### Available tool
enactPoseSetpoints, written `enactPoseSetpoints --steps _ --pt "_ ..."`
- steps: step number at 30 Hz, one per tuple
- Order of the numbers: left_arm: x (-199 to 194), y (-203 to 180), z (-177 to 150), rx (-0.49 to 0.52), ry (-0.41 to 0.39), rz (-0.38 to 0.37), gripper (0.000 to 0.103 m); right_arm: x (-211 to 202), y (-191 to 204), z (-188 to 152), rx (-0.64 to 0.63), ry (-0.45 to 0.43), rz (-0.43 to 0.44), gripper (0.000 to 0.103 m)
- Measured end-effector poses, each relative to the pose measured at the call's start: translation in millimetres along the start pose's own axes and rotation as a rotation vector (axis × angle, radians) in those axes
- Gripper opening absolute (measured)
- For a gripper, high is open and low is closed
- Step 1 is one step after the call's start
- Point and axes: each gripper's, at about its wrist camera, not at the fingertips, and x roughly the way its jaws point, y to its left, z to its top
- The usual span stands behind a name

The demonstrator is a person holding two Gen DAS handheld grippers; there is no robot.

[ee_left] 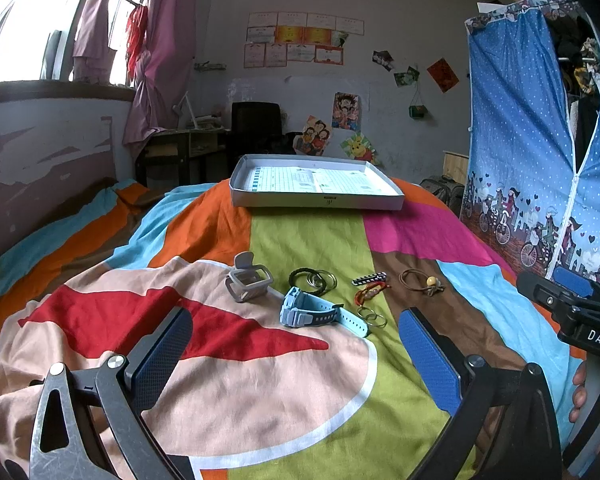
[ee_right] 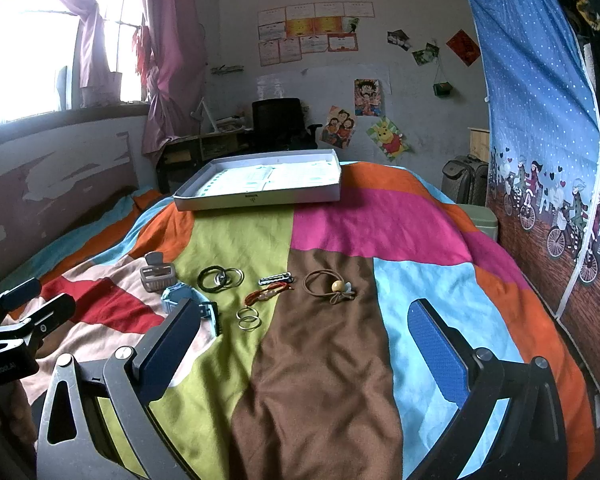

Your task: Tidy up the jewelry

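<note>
Bed (ee_left: 308,380), covered by a patchwork spread in orange, lime, pink, brown, pale blue and red. All items lie on it.

Jewelry and accessories, set out in a loose row across the middle of the spread:
- Grey hair claw clip (ee_left: 247,282), leftmost, on the peach patch.
- Black hair ties with thin metal rings (ee_left: 312,280), overlapping, on the lime stripe just right of the clip.
- Light blue wristwatch (ee_left: 320,313), nearer the cameras than the clip and the ties, strap stretched out to the right.
- Small metal rings (ee_left: 370,316), a little cluster touching the end of the watch strap.
- Red and orange cord bracelet (ee_left: 370,291), just beyond the small rings.
- Black-and-white snap hair clip (ee_left: 369,278), just behind the bracelet.
- Brown hair tie with a yellow bead (ee_left: 422,282), rightmost, on the brown stripe, apart from the others.

Shallow white box tray (ee_left: 316,200), at the far end of the bed, well apart from the row; a printed sheet lines its bottom.

Left tongs (ee_left: 296,364): spread wide, holding nothing, above the spread short of the watch.

Right tongs (ee_right: 304,356): likewise spread wide and unloaded, over the brown stripe short of the row.

A hand (ee_left: 580,392) shows at the right edge of the left view, on the handle of the right tongs.
</note>
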Motion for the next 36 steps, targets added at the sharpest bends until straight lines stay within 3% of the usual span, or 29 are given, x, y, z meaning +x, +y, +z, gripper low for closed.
enactPoseSetpoints --steps 9,17,27,36 --pt "1 -1 -5 -0.014 0.019 0.003 0.103 1 1 -4 0.004 0.001 0.003 0.102" --pt "10 8 -4 -0.047 0.061 -0.011 0.103 4 6 -7 -0.005 0.021 0.061 0.102" --pt "51 24 22 -0.081 0.117 -0.011 0.103 26 -7 14 -0.007 0.063 0.093 0.102" --pt "101 29 17 -0.107 0.189 -0.033 0.103 63 -17 23 -0.002 0.078 0.097 0.102"
